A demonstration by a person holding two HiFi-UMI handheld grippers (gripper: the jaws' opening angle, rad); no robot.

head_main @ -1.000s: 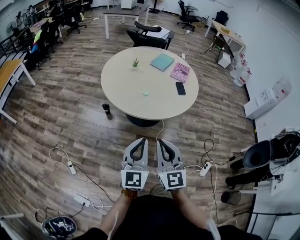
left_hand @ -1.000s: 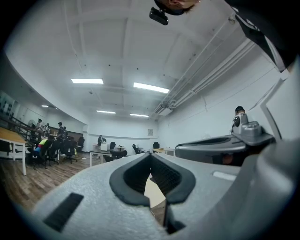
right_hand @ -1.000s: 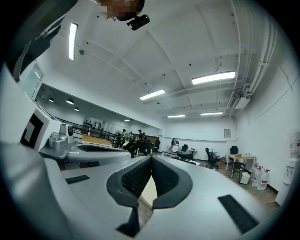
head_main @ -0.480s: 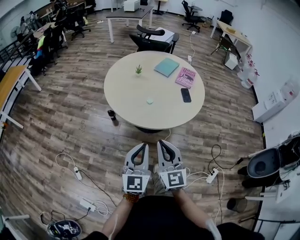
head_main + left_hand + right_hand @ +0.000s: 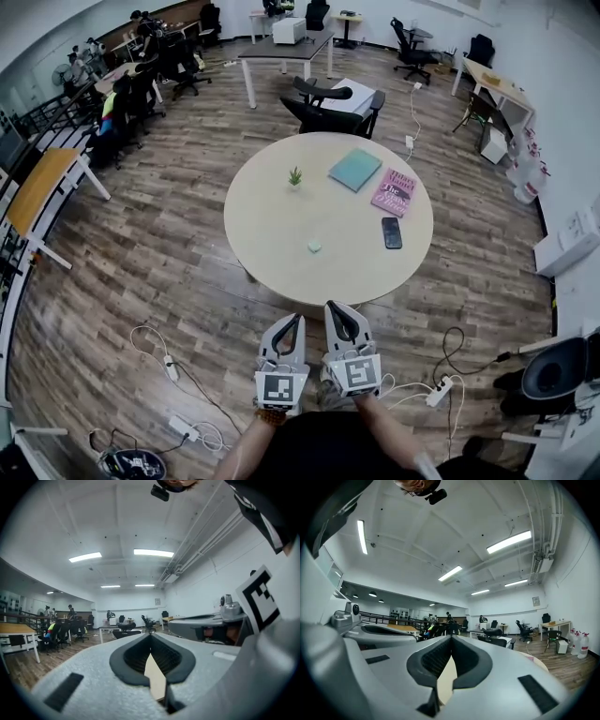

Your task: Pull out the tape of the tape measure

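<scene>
A small pale green object point(image 5: 314, 246), which looks like the tape measure, lies on the round beige table point(image 5: 272, 216), towards its near side. Both grippers are held side by side, level, short of the table's near edge and over the wooden floor. The left gripper point(image 5: 294, 319) has its jaws together with nothing between them, and so does the right gripper point(image 5: 331, 307). In the left gripper view the left gripper point(image 5: 150, 635) shows its dark pads meeting; the right gripper point(image 5: 451, 637) looks the same in its own view. Neither touches the table.
On the table stand a small plant point(image 5: 295, 176), a teal book point(image 5: 355, 170), a pink book point(image 5: 397, 192) and a black phone point(image 5: 392, 232). A black office chair point(image 5: 323, 108) is behind the table. Cables and power strips point(image 5: 171, 367) lie on the floor.
The person and both grippers have come closer to the round table, which now sits lower and larger in the head view. Both grippers stay shut and side by side.
</scene>
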